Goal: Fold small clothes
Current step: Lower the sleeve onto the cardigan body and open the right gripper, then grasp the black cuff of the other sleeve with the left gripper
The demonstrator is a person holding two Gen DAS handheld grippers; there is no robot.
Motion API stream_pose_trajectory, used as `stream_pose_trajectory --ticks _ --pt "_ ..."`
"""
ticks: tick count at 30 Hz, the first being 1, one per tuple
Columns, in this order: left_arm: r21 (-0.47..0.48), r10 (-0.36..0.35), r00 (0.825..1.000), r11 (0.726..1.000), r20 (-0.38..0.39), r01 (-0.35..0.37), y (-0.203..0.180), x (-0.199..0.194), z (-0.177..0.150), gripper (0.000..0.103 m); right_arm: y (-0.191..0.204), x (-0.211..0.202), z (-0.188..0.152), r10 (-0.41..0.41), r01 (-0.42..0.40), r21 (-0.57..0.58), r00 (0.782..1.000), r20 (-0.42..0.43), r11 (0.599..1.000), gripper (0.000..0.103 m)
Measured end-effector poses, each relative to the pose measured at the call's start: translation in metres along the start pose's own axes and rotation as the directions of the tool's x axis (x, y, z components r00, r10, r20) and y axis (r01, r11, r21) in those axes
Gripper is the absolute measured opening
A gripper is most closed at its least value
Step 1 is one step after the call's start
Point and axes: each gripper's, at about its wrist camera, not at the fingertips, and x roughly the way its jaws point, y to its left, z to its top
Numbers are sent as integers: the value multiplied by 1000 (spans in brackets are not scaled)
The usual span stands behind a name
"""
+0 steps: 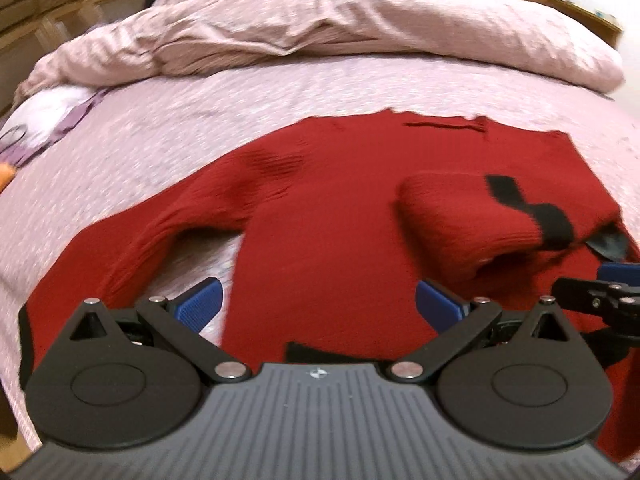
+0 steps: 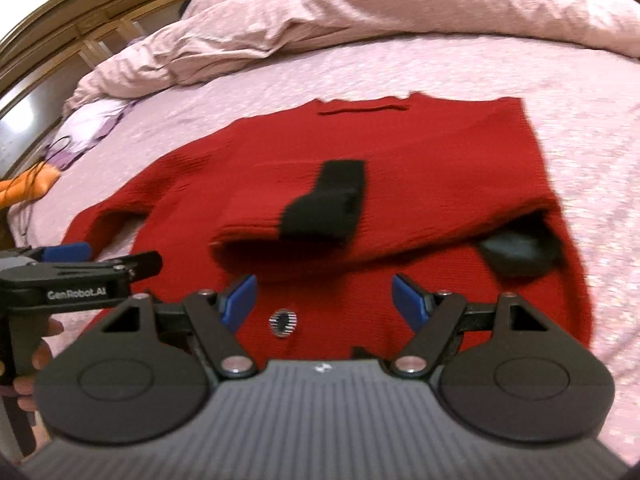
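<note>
Your red sweater [image 2: 400, 152] lies flat on the pink bedsheet [image 2: 580, 128], neckline at the far edge and hem nearest you. Its right sleeve [image 2: 288, 216] is folded across the body, and the black cuff [image 2: 332, 204] rests near the middle of the chest. The left sleeve [image 1: 132, 232] is spread out to the left over the sheet. A small striped oval tag [image 2: 283, 322] sits on the red knit near the hem.

Your right gripper [image 2: 323, 302] hangs over the near part of the sweater with its blue pads wide apart and nothing between them. Your left gripper [image 1: 318, 306] is also spread wide and empty, poised over the sweater's near left edge, with one pad above the sheet.

A rumpled pink duvet [image 1: 320, 16] is heaped along the far side, with a wooden bed frame [image 2: 80, 24] beyond it on the left.
</note>
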Motion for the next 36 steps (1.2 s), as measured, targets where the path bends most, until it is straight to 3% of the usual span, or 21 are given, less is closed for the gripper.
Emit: stream_pose_trajectory --ticks 7,11,17,23,26,28,31,36 --pt "109 -49 998 993 31 45 -47 6 11 103 -24 -4 -7 -61 60 46 998 5 997 76" --pt "183 -37 998 983 44 28 -74 17 17 103 -35 0 -11 -69 69 74 998 -9 995 76" --pt "208 -18 999 978 36 10 -94 38 25 103 -47 6 -16 -98 100 104 995 -22 990 76" --pt "224 12 989 974 147 -45 -104 46 28 103 -56 12 -21 -102 107 132 994 -42 985 76" --pt "225 -9 983 974 184 -33 -105 44 30 84 -54 14 -21 -108 112 124 993 -45 986 76" --pt "216 -13 981 976 194 -30 -105 42 31 55 -52 15 -22 -110 115 115 993 -47 987 77" --pt "166 -41 981 986 192 9 -97 38 32 31 -52 16 -21 -111 116 108 993 -47 987 78" --pt "85 -4 972 996 236 -17 -74 19 27 25 -53 16 -21 -110 114 111 993 -47 987 78"
